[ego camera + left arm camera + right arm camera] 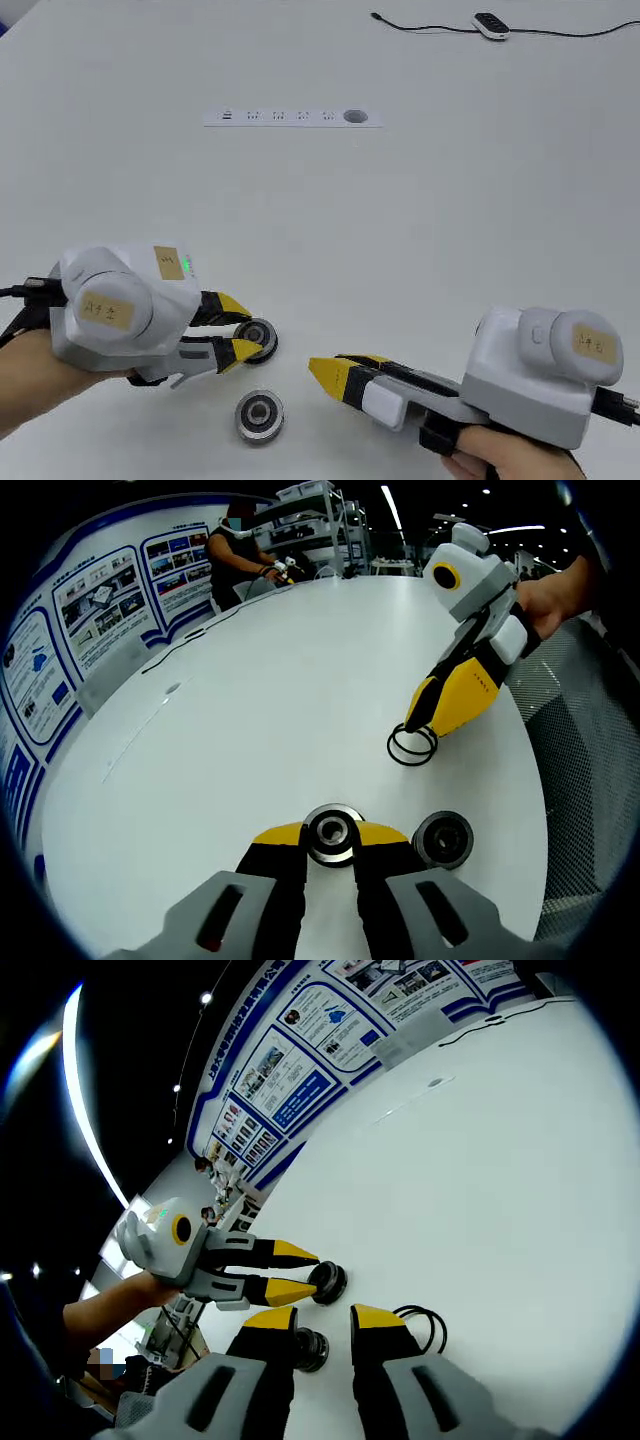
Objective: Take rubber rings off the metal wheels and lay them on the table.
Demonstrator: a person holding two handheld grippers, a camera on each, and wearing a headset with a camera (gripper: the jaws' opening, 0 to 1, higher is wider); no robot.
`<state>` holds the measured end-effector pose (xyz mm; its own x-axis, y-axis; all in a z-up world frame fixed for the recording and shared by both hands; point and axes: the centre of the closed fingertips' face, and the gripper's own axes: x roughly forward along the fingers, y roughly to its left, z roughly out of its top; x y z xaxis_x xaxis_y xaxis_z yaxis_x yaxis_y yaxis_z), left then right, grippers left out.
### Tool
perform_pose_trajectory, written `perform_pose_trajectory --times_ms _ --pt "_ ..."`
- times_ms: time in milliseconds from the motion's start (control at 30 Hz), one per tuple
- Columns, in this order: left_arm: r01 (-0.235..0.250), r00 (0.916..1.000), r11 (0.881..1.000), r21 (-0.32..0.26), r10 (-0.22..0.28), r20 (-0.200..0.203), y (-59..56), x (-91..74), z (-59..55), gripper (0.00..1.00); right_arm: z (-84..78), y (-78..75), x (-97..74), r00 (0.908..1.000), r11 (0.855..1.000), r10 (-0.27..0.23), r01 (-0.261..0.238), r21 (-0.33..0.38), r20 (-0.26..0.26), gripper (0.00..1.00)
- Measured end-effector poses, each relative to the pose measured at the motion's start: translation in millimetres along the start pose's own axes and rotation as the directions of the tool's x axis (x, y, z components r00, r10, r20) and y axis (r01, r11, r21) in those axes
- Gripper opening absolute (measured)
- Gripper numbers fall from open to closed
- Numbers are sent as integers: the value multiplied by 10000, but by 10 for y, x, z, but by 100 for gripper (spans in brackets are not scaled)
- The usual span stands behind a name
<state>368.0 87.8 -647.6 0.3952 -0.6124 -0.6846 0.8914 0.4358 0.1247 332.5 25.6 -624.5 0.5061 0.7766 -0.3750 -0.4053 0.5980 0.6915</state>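
At lower left, the left gripper (240, 328) is clamping a metal wheel (262, 336); the right gripper (325, 375) is hovering released; the tan sticker (108, 312) writing is looking blurred, perhaps handwritten.

My left gripper (243, 328) is shut tight on the metal wheel (262, 338), with one yellow jaw on each side. My left arm (30, 378) holds it low and flat. My right gripper (326, 375) is near that wheel, on its right, and points back at it. Its jaws are a little apart, with nothing in them.
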Motion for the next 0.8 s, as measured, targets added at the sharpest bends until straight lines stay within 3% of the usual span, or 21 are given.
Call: perform_pose_trajectory --times_ms 800 --pt "301 9995 9987 -409 -297 82 -39 -9 -20 14 35 21 104 9997 9990 243 -244 382 18 22"
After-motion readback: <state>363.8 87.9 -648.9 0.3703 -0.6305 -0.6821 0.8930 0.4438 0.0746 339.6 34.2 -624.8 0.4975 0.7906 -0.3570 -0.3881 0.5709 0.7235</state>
